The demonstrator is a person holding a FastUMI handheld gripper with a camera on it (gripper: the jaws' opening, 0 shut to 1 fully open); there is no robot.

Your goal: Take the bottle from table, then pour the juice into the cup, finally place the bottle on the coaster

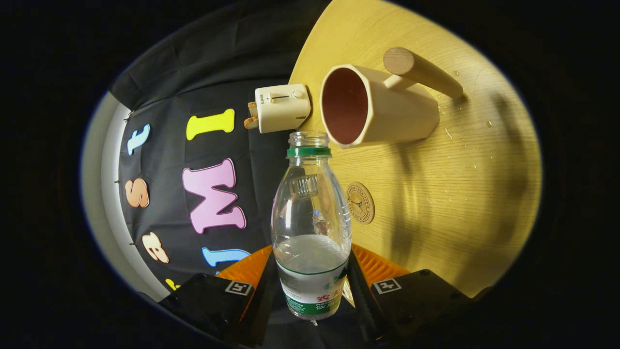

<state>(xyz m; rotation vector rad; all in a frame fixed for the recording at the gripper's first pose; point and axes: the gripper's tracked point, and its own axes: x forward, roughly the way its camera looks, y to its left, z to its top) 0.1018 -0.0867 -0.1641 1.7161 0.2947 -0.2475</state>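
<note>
A: Tool [312, 286] is closed on the bottle [311, 228], one finger pressing each side of its labelled lower body.

B: Which way does the bottle point?

A: Its long axis runs straight ahead of the fingers, toward 12 o'clock, open mouth leading. No cap on it, just a green ring round the neck. A clear liquid sits in the lower part.

B: And the cup [378, 104]?

A: Just beyond the bottle's mouth, at about 1 o'clock. It stands on the wooden tabletop [460, 194], which appears tipped sideways in the gripper view, and its dark red inside faces the mouth. A wooden handle juts from its side.

B: Coaster [361, 202]?

A: Round, wooden, flat on the tabletop at 3 o'clock of the bottle's shoulder, partly behind it.

B: Any writing?

A: The bottle's label is white and green with red characters, too small to read. The coaster's lettering is also illegible. A white toaster [282, 107] at 11 o'clock carries a small mark I can't make out.
</note>
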